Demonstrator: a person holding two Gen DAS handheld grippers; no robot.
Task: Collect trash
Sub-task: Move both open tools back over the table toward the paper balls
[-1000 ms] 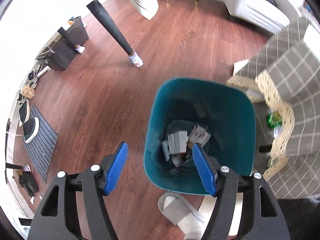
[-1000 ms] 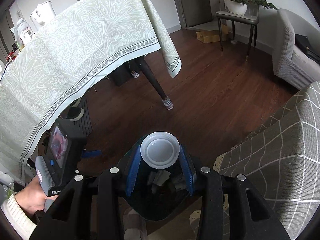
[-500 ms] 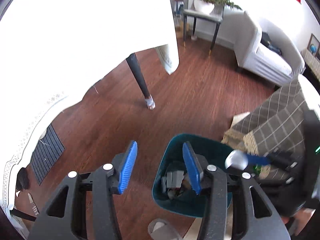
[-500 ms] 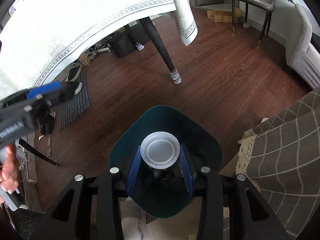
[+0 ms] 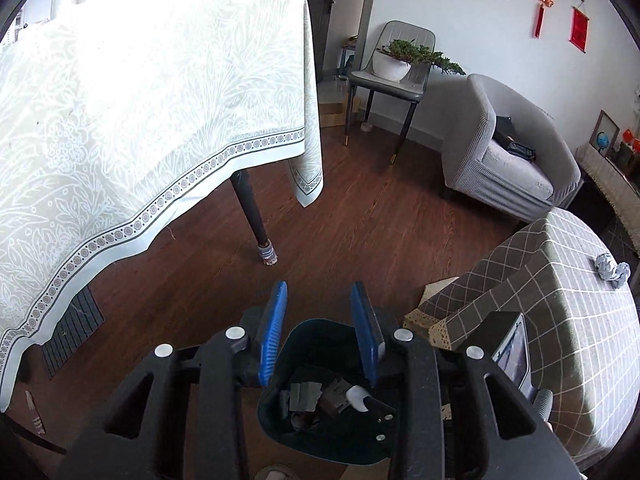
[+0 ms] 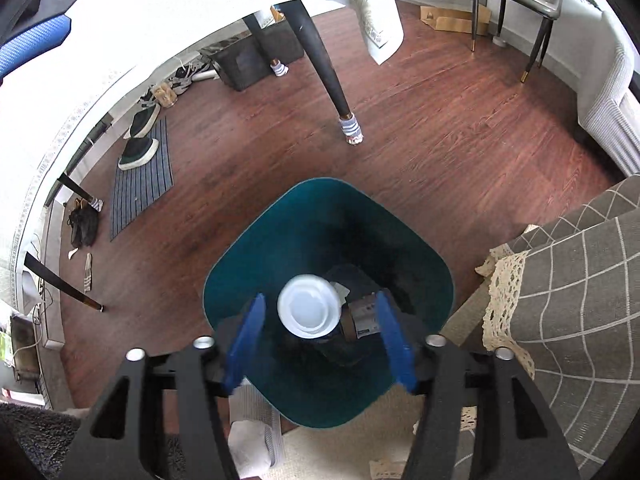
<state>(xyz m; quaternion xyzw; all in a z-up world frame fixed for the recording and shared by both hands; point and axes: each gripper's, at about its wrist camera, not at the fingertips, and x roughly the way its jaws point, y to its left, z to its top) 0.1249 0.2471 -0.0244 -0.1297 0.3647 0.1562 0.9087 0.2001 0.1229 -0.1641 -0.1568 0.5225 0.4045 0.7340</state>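
Note:
A teal trash bin (image 6: 280,240) stands on the wood floor with paper scraps inside. My right gripper (image 6: 319,300) hangs over its mouth, jaws opening. A white cup (image 6: 308,312) sits loose between the blue pads, touching neither. My left gripper (image 5: 319,300) is higher up, above the bin's (image 5: 320,344) far rim. Its jaws are closing with nothing between them. One of the left gripper's blue pads (image 6: 32,44) shows at the top left of the right wrist view. Two crumpled paper balls (image 5: 610,268) lie on the checked cloth at the right.
A table with a pale patterned cloth (image 5: 140,120) and a dark leg (image 5: 256,224) stands to the left. The checked-cloth furniture (image 6: 580,280) flanks the bin on the right. A grey armchair (image 5: 504,160), a chair bearing a plant (image 5: 392,68), and a shoe mat (image 6: 140,176) lie further off.
My left gripper rose away from the bin and its jaws narrowed. My right gripper came down over the bin, then spread its jaws and let go of the white cup.

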